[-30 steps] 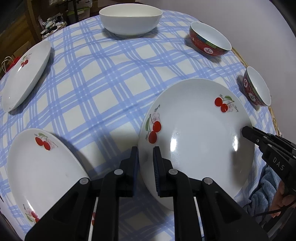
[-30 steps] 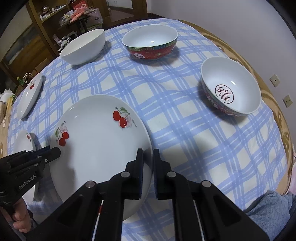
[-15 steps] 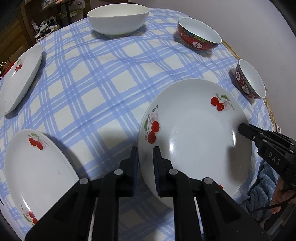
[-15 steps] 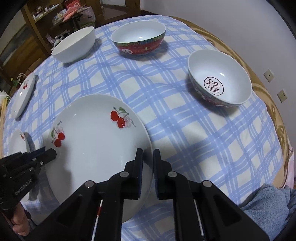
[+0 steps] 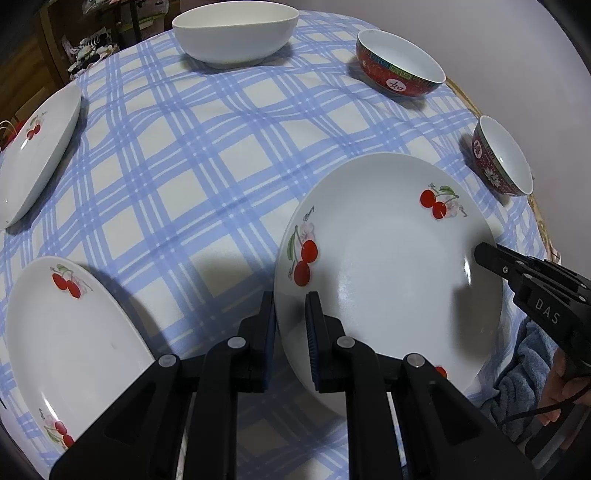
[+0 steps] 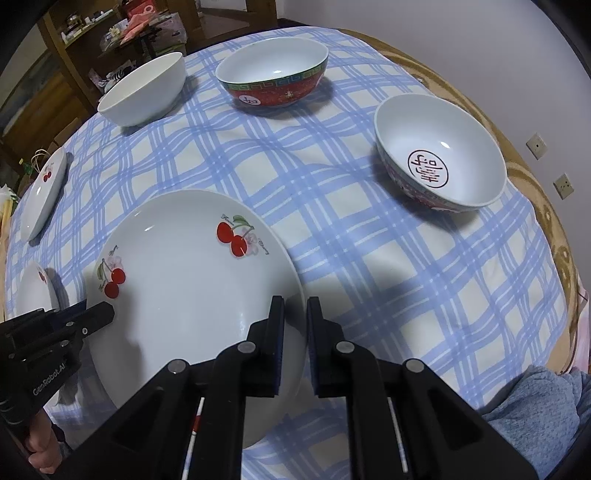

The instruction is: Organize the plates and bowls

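A large white cherry plate (image 5: pixel 388 266) is held between both grippers above the checked tablecloth. My left gripper (image 5: pixel 290 321) is shut on its left rim. My right gripper (image 6: pixel 295 325) is shut on its right rim; the plate also shows in the right wrist view (image 6: pixel 184 288). Two more cherry plates lie at the near left (image 5: pixel 70 343) and far left (image 5: pixel 37 147). A white bowl (image 5: pixel 234 31), a red bowl (image 5: pixel 400 62) and a second red bowl (image 5: pixel 502 158) stand at the far and right sides.
The round table's blue checked cloth (image 5: pixel 192 162) runs to a woven edge (image 6: pixel 543 206) on the right. A wooden shelf (image 6: pixel 74 48) stands behind the table. A blue towel (image 6: pixel 535 406) lies at the near right.
The held plate has stayed gripped by both grippers while both cameras shifted slightly; the bowls sit a little lower and nearer in view than before.
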Available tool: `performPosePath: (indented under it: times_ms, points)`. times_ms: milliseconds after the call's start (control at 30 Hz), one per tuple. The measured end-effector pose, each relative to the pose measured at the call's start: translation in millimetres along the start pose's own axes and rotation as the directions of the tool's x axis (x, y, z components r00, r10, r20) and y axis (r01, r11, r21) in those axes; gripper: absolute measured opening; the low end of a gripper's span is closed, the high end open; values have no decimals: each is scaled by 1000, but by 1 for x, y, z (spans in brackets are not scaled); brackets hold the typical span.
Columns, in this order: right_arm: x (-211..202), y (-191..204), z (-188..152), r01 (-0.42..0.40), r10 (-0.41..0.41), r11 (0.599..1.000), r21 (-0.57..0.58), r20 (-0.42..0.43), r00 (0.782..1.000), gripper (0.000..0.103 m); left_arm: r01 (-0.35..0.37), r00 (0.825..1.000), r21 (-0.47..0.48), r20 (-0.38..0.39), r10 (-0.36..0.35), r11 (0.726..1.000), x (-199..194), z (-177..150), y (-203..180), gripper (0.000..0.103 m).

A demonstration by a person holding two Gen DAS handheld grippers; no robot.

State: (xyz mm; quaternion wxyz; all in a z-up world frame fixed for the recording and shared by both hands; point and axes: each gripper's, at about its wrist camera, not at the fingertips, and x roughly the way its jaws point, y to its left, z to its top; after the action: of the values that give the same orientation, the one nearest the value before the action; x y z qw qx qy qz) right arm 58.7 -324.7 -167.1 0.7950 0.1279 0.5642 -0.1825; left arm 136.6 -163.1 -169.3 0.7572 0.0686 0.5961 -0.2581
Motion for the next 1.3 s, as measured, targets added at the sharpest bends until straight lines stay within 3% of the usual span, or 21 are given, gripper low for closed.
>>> performPosePath:
  times_ms: [333, 567, 800, 867, 933, 1000, 1067, 1133, 1200, 1267, 1300]
  points:
    - [2, -2, 1, -9, 9, 1000, 6, -5, 1000, 12, -18, 1000, 29, -12, 19, 999, -1, 0, 0, 14]
    - [-6, -2, 3, -8, 8, 1000, 7, 11, 1000, 13, -61, 998, 41, 17, 61, 997, -27, 0, 5, 18]
    - [-39, 8, 10, -105, 106, 994, -15, 125, 987, 16, -113, 993, 32, 46, 111, 993, -64, -5, 19, 22]
    - [-50, 16, 10, -113, 119, 993, -43, 161, 980, 16, -133, 990, 26, 59, 131, 991, -75, -8, 25, 26]
    - [-58, 22, 11, -124, 134, 990, -66, 181, 974, 17, -153, 986, 16, 74, 152, 988, -87, -11, 32, 37]
    - [-64, 29, 11, -140, 153, 987, -80, 195, 969, 27, -175, 981, 5, 92, 174, 985, -99, -14, 40, 44]
    - [-70, 37, 12, -156, 173, 983, -94, 210, 962, 48, -201, 973, -10, 111, 200, 980, -112, -18, 51, 53]
    - [-77, 45, 9, -155, 177, 982, -112, 223, 959, 57, -224, 967, -23, 121, 225, 974, -125, -22, 63, 77]
    - [-82, 55, 9, -151, 180, 979, -135, 233, 956, 70, -242, 959, -42, 140, 246, 969, -137, -26, 73, 85]
    - [-88, 69, 8, -158, 195, 974, -165, 241, 951, 89, -265, 948, -72, 162, 273, 962, -150, -32, 84, 88]
    - [-91, 76, 8, -160, 202, 971, -179, 248, 948, 93, -273, 944, -86, 167, 284, 958, -155, -34, 90, 90]
